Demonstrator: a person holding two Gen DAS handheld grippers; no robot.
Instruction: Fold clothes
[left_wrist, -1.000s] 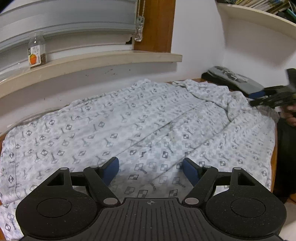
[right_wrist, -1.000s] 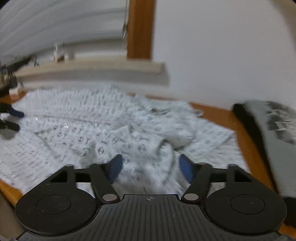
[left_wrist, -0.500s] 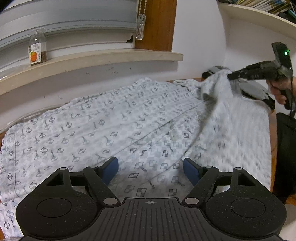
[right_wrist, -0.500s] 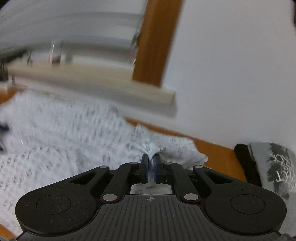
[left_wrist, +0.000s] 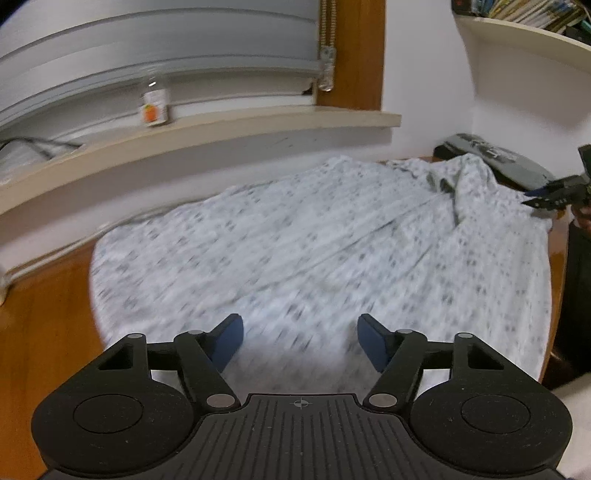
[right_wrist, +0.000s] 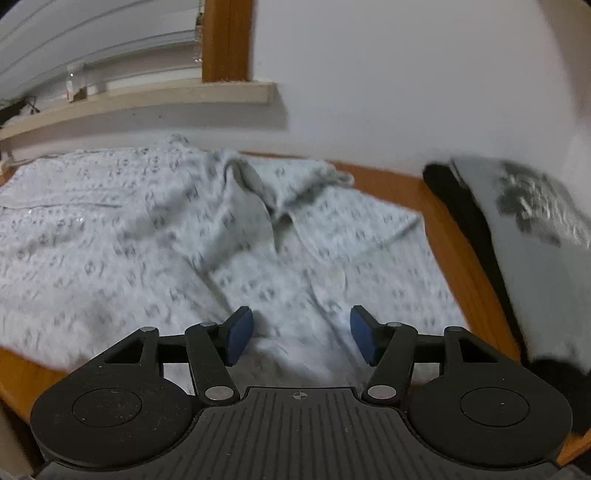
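The pale grey patterned cotton garment (left_wrist: 317, 251) lies spread across the middle of the frame on the orange wooden table (left_wrist: 44, 317), mostly flat, with one bunched fold at upper right. No proper fold looks made yet, so nearly all the work remains. My left gripper (left_wrist: 300, 341) is closing with nothing between its pads; my right gripper (right_wrist: 301, 334) is opening, empty, above the cloth.

Soft printed cloth shirt (left_wrist: 332, 240), glossy wooden table (left_wrist: 44, 302)
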